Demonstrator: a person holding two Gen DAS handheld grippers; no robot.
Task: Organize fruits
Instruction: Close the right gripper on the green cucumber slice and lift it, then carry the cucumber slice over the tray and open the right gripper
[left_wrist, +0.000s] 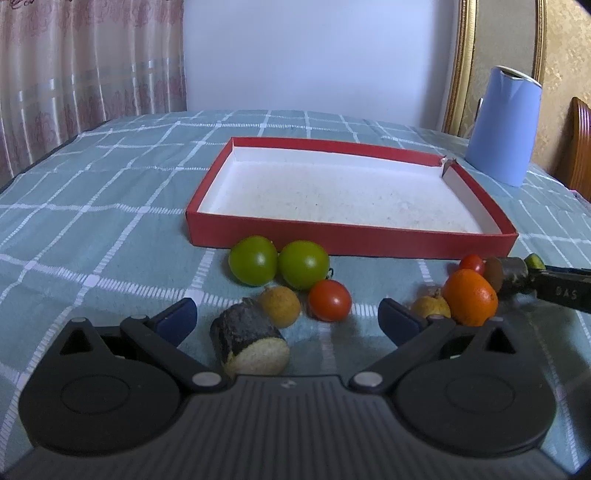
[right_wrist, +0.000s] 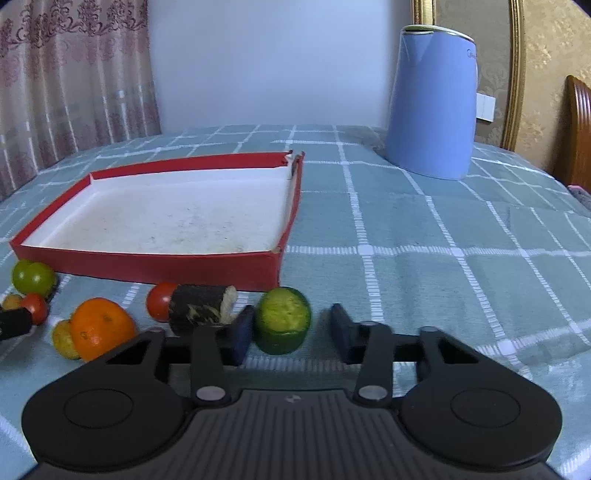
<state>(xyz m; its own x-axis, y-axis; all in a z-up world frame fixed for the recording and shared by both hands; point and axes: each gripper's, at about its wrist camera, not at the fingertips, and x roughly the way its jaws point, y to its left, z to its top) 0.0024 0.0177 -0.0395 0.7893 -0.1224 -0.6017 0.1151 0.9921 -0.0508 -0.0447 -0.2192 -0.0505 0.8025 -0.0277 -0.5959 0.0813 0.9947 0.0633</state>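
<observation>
A red box lid (left_wrist: 351, 242) (right_wrist: 147, 264) with a white inside lies empty on the checked cloth. In front of it lie two green fruits (left_wrist: 253, 260) (left_wrist: 303, 264), a red tomato (left_wrist: 330, 300), a brown longan (left_wrist: 279, 306) and a dark cut cylinder (left_wrist: 249, 341). My left gripper (left_wrist: 288, 319) is open around this group, low over the cloth. To the right are an orange (left_wrist: 470, 297) (right_wrist: 102, 328), a small tomato (left_wrist: 471, 263) and a second dark cylinder (right_wrist: 201, 304). My right gripper (right_wrist: 291, 330) is open around a green cucumber piece (right_wrist: 283, 320).
A blue kettle (left_wrist: 504, 125) (right_wrist: 432, 103) stands at the back right of the table. A gold-framed mirror and a wooden chair are behind it. A curtain hangs at the left. The cloth right of the box is bare.
</observation>
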